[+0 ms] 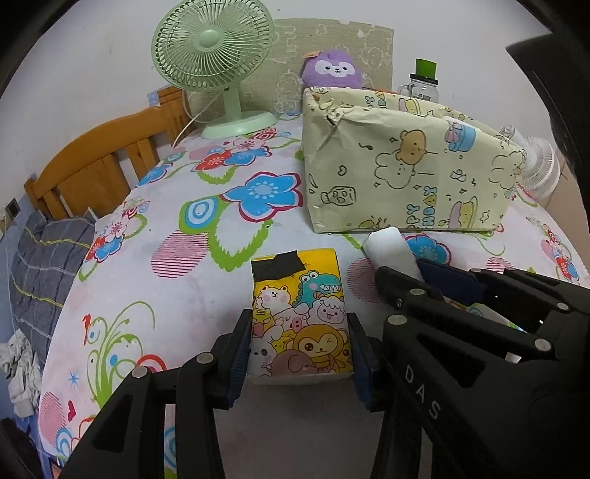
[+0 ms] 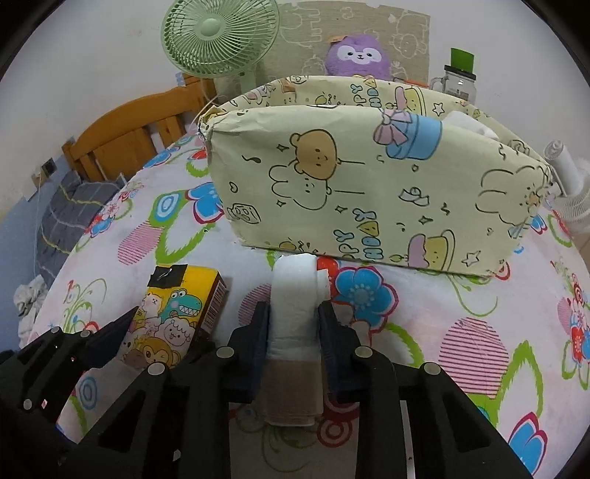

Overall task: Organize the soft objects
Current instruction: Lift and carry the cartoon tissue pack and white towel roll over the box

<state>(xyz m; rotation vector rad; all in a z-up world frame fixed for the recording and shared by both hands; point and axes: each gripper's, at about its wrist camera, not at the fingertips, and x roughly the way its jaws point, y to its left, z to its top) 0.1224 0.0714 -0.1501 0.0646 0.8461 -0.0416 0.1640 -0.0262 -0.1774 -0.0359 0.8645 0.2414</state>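
We see the left gripper pinching the cartoon tissue pack, the right gripper beside it squeezing a rolled white towel, the paper-wrapped box ahead of both.

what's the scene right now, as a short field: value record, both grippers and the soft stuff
surface: bedsheet with flower print
left gripper: shut on tissue pack, which lies on the sheet
right gripper: shut on white roll, pads pressing its sides
box: open top, beyond both items, something white inside at its right end
behind box: plush, fan, jar
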